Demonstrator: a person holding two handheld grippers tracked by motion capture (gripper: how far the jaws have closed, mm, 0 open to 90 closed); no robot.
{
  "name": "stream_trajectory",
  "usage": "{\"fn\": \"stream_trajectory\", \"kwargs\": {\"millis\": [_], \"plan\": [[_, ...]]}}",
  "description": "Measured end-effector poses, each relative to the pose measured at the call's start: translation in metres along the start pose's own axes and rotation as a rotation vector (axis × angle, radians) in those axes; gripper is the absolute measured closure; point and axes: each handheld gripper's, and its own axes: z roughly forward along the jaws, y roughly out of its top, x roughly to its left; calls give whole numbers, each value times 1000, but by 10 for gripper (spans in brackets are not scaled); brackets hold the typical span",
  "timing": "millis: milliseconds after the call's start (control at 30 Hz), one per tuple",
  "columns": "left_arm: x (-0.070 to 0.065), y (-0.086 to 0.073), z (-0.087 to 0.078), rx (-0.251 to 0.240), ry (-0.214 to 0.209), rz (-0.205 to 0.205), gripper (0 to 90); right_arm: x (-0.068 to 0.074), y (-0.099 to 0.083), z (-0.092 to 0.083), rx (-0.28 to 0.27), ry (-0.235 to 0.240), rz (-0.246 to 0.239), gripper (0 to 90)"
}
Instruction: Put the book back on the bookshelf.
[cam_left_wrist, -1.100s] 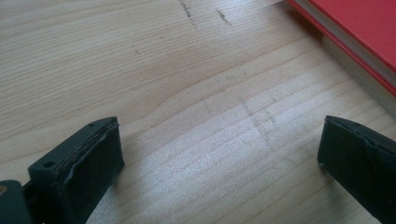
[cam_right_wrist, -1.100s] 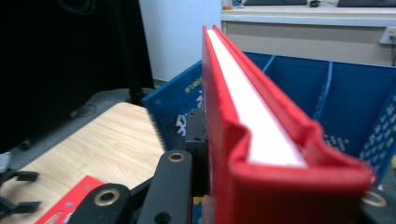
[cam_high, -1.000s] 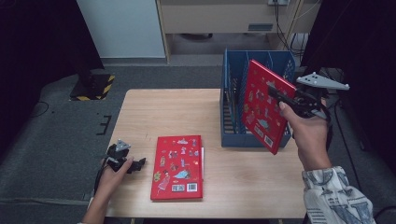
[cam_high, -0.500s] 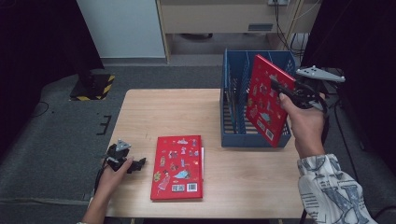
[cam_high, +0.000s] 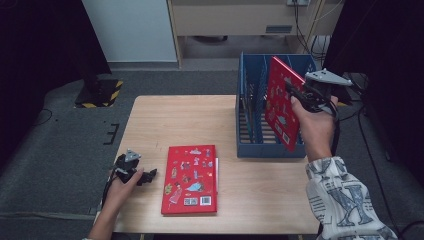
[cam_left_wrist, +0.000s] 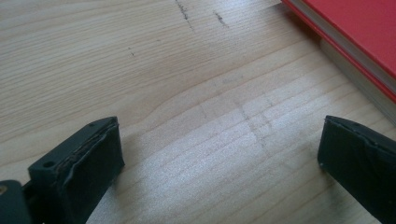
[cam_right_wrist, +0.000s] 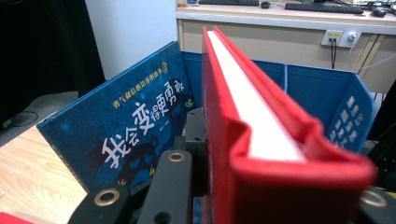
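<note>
From above, our right gripper (cam_high: 300, 97), clenched on a red book (cam_high: 280, 107), has carried it over the blue rack (cam_high: 250, 100) at the surface's right edge, ready for slotting. Left gripper view: jaws released beside the second red book (cam_left_wrist: 355, 32). Right gripper view: book upright beside a blue book (cam_right_wrist: 126, 126).

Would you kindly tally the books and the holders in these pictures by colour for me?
Red hardcover books: 2, one flat on the wooden table, one clamped upright in the right gripper over the rack
Dark blue hardcover book with Chinese title: 1, standing in the rack
Blue plastic slotted book rack: 1
Total: 4
</note>
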Motion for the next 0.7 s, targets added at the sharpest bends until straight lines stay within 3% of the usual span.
{"fn": "stream_trajectory", "kwargs": {"millis": [700], "plan": [[0,0,0,-1,0,-1,0,-6,-5,34,-1,-50,35,793]]}}
